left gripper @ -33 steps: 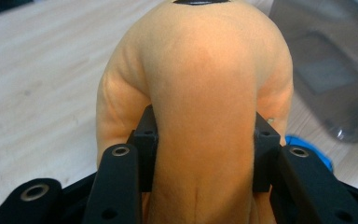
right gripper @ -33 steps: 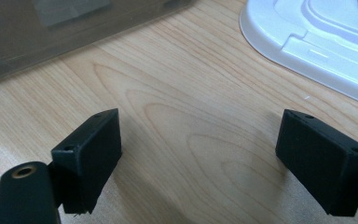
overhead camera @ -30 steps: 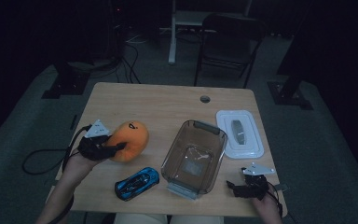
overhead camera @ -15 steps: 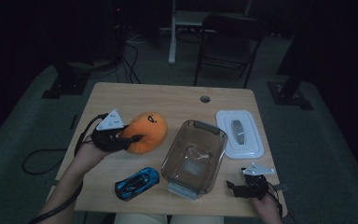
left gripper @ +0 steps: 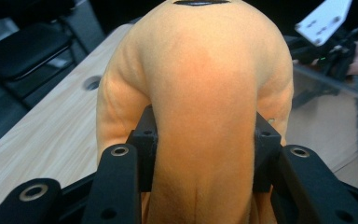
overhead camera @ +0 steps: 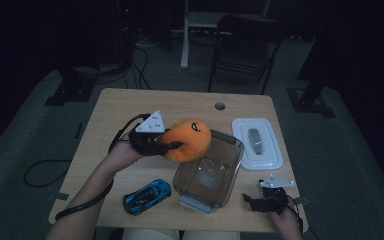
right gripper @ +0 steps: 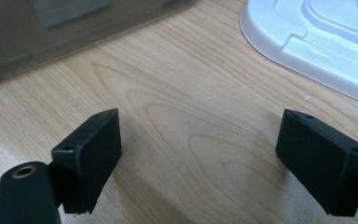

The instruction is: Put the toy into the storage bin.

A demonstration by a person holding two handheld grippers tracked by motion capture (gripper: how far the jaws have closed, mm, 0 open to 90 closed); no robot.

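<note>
An orange plush toy (overhead camera: 189, 138) with a black mark on top hangs in the air at the left rim of the clear plastic tub (overhead camera: 228, 185). My left gripper (overhead camera: 172, 146) is shut on it; in the left gripper view both pads squeeze the orange plush toy (left gripper: 205, 107) at its middle. My right gripper (overhead camera: 252, 201) rests near the table's front right corner, open with bare wood between its fingertips (right gripper: 91, 154). The tub's dark wall (right gripper: 51, 28) lies just beyond it.
A white lid (overhead camera: 257, 142) lies flat at the right of the wooden table (overhead camera: 130, 105). A blue toy car (overhead camera: 147, 196) sits near the front edge, left of the tub. A cable hole (overhead camera: 220, 106) is at the back. Chairs and stands are behind the table.
My left gripper has carried the orange plush up and to the right, from the table's left part to the tub's left rim. The right gripper has stayed put.
</note>
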